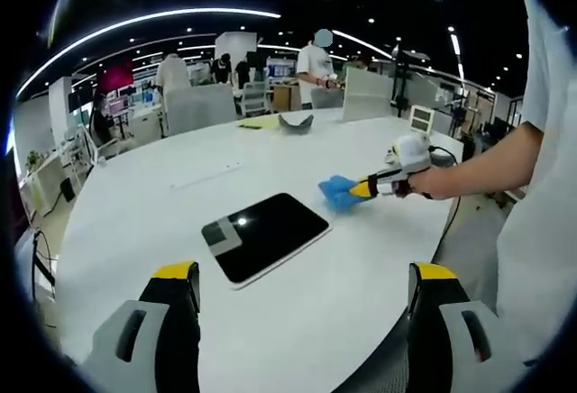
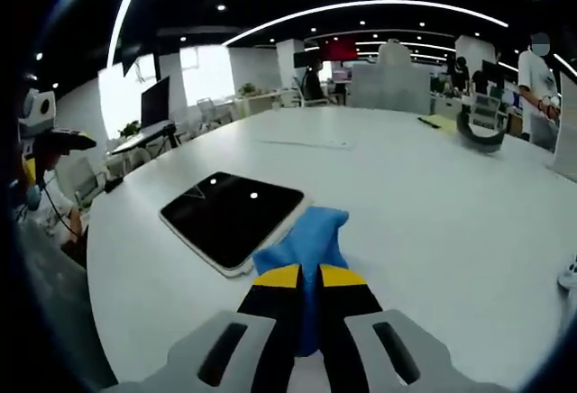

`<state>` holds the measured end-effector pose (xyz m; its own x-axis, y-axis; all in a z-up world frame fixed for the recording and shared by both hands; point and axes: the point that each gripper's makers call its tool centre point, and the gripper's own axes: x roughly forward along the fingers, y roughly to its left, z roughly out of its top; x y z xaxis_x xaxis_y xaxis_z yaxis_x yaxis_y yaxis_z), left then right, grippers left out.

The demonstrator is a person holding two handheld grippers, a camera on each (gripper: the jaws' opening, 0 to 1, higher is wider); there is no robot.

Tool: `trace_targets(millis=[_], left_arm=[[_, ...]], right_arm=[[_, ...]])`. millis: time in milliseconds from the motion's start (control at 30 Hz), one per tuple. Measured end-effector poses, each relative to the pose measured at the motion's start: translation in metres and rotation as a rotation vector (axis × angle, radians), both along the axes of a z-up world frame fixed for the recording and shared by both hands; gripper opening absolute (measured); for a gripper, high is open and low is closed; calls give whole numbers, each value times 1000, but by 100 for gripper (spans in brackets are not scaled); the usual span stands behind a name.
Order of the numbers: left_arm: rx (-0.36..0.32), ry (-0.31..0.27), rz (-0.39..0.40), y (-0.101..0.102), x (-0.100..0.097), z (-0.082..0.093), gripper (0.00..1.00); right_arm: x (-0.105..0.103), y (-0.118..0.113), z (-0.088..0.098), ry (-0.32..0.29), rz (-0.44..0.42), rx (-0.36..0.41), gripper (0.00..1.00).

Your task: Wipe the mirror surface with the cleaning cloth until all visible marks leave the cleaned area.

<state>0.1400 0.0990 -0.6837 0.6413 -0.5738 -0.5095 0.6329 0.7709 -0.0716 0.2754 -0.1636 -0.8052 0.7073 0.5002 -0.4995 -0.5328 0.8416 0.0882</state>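
Note:
A dark rectangular mirror (image 1: 266,235) with a white frame lies flat on the white round table (image 1: 180,204). My right gripper (image 1: 365,188) comes in from the right, shut on a blue cleaning cloth (image 1: 338,191) that rests just right of the mirror's far corner. My left gripper (image 1: 306,276) hangs open over the table's near edge, in front of the mirror, with nothing between its jaws. In the right gripper view the blue cloth (image 2: 306,240) sticks out past the shut right gripper (image 2: 309,278) and its tip lies next to the mirror (image 2: 230,213).
A grey curved object (image 1: 296,122) and a yellow sheet (image 1: 255,124) lie at the table's far side. A white strip (image 1: 206,175) lies beyond the mirror. A small white box (image 1: 421,119) stands at the right edge. Chairs and people stand behind the table.

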Motion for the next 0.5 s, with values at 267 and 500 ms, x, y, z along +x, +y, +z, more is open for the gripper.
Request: trace_targets(millis=[267,500], left_arm=[[-8,-5,-19,0,2,-4,97],[-20,-7,1,4,1,-4,97]], right_arm=[[-1,4,8,-9,0,-1,1],[3,6,11,-10,-6,13,1]])
